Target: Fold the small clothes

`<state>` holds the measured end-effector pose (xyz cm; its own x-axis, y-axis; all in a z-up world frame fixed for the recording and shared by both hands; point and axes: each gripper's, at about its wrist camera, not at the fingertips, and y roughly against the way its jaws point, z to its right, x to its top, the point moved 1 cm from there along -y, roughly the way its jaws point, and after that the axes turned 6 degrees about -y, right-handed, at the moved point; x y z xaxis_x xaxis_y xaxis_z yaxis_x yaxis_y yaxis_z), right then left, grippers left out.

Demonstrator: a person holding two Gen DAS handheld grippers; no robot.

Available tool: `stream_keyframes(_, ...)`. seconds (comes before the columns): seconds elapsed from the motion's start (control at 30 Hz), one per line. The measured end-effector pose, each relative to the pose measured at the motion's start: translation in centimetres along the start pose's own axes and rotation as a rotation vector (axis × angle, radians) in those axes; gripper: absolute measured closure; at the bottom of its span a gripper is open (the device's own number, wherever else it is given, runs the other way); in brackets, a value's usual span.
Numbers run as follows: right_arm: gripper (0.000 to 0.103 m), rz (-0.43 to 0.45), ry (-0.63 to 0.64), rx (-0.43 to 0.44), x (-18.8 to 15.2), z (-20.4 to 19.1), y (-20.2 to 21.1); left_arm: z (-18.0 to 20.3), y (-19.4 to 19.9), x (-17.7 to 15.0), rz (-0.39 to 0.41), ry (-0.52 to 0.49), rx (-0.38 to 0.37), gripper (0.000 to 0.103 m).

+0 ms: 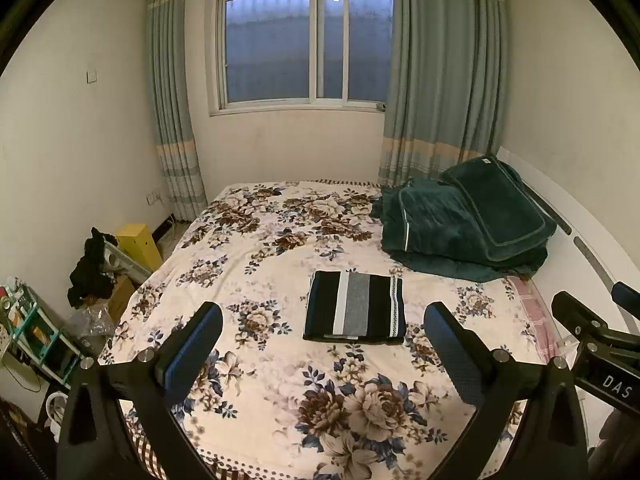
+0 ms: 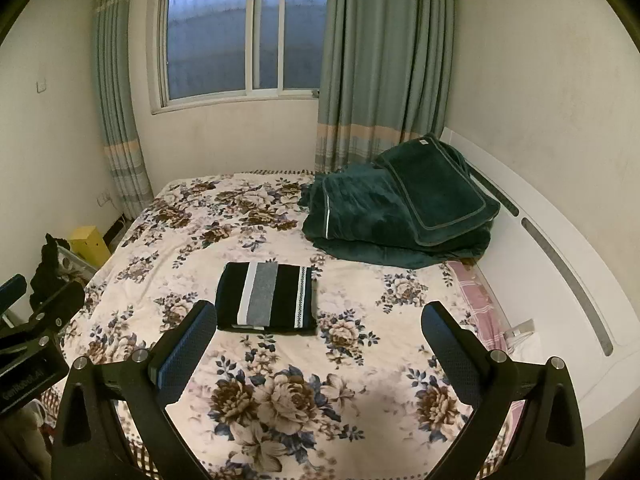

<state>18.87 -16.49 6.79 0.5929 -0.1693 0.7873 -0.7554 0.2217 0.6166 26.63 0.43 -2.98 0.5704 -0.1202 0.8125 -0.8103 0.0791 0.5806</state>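
I read this as the end of a fold: the garment [image 1: 355,307] lies as a neat striped rectangle (black, white and grey bands) flat on the bed [image 1: 248,364], squared up and untouched by either tool. My left tongs [image 1: 323,322] are spread wide and hold nothing, raised above the near part of the bed with the garment ahead between the fingers; my right tongs [image 2: 319,320] are likewise spread and empty, with the garment [image 2: 267,297] just ahead of the left finger. In each view the other tool shows at the edge of the frame, so the two hang side by side. If another piece is to be folded, I see none laid out, so my next move would be to find one or to set this one aside; lifting it would call for a low pinch at one edge that takes all layers together, or the fold will slip open. The bed wears a soft floral cover that could bunch under a finger. A green blanket [image 1: 464,224] is heaped at the far right by the headboard. Beyond are a window [image 1: 304,44], green curtains [image 1: 440,68], and clutter on the floor at left (a yellow box [image 1: 140,244] among it).
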Motion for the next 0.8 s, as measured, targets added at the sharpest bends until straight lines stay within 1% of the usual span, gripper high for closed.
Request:
stream_keyframes(0.27,0.0,0.005,-0.006,0.0,-0.2,-0.4,0.5,0.3,0.5,-0.1,0.021,0.0,0.004,0.0)
stream_keyframes(0.47,0.0,0.007,-0.004,0.0,0.1,-1.1,0.7,0.3,0.6,-0.2,0.024,-0.001,0.004,0.0)
stream_keyframes(0.7,0.0,0.009,-0.008,-0.003,-0.4,-1.0,1.2,0.2,0.6,-0.3,0.025,-0.001,0.002,0.0)
stream_keyframes(0.8,0.0,0.009,-0.011,-0.007,-0.7,-1.0,1.4,0.3,0.8,-0.1,0.03,-0.003,0.012,0.0)
